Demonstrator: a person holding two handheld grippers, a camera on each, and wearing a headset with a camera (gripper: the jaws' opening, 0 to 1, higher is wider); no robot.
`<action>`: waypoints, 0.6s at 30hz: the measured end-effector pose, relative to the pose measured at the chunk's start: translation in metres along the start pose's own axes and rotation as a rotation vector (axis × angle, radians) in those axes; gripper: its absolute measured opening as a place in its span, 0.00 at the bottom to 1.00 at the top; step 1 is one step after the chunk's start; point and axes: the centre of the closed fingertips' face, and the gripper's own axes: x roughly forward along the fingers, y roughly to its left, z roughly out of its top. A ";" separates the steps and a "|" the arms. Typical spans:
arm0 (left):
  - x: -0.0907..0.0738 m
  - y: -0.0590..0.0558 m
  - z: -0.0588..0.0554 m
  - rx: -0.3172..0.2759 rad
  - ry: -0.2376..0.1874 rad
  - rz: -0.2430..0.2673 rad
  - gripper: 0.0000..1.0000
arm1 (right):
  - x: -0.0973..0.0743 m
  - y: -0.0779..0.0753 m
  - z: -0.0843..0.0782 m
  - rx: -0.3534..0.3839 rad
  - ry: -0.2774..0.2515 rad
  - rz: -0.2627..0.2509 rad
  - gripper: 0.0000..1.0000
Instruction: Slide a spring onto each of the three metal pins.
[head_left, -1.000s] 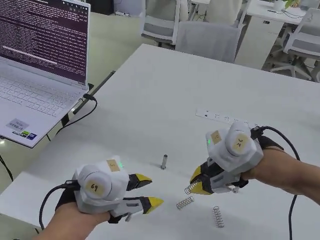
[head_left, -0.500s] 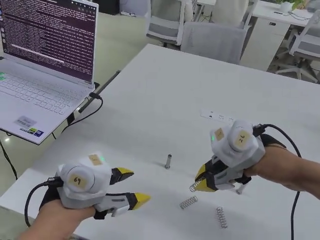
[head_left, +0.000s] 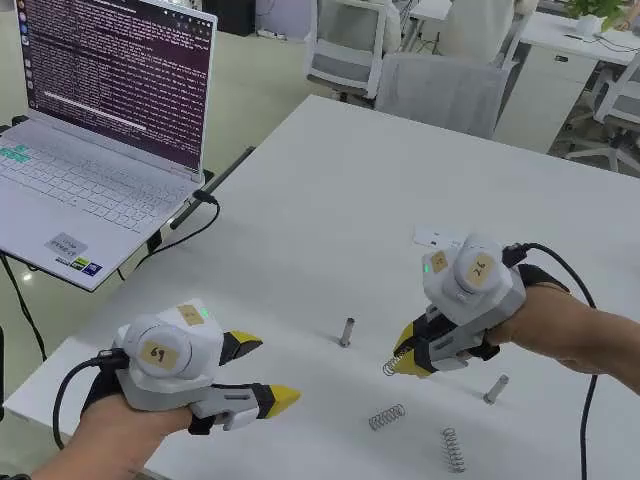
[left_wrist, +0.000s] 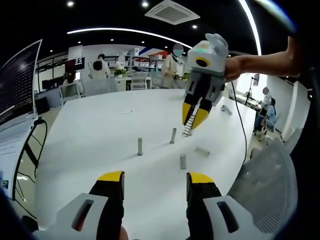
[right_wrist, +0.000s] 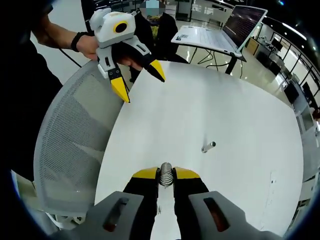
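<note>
Right gripper (head_left: 405, 362) clamped on spring (head_left: 390, 367), end poking past tips, ready to thread. Pin (head_left: 346, 332) upright, just beside: likely target. Left gripper (head_left: 268, 369) open, empty, off to side. Spare spring (head_left: 386, 417), second spare (head_left: 452, 449) flat on table (head_left: 330, 200).

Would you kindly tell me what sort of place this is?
Probably an open-plan office: a white worktable with an open laptop, office chairs behind it, and other people farther back in the left gripper view.
</note>
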 end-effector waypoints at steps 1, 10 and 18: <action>0.000 0.001 0.000 -0.003 -0.001 0.001 0.45 | 0.001 -0.002 0.000 -0.001 0.001 0.001 0.08; 0.001 0.007 -0.001 -0.017 0.005 0.009 0.47 | 0.010 -0.023 0.007 0.004 0.002 0.006 0.08; 0.005 0.011 -0.002 -0.031 0.012 0.017 0.50 | 0.018 -0.041 0.007 0.021 0.010 -0.002 0.08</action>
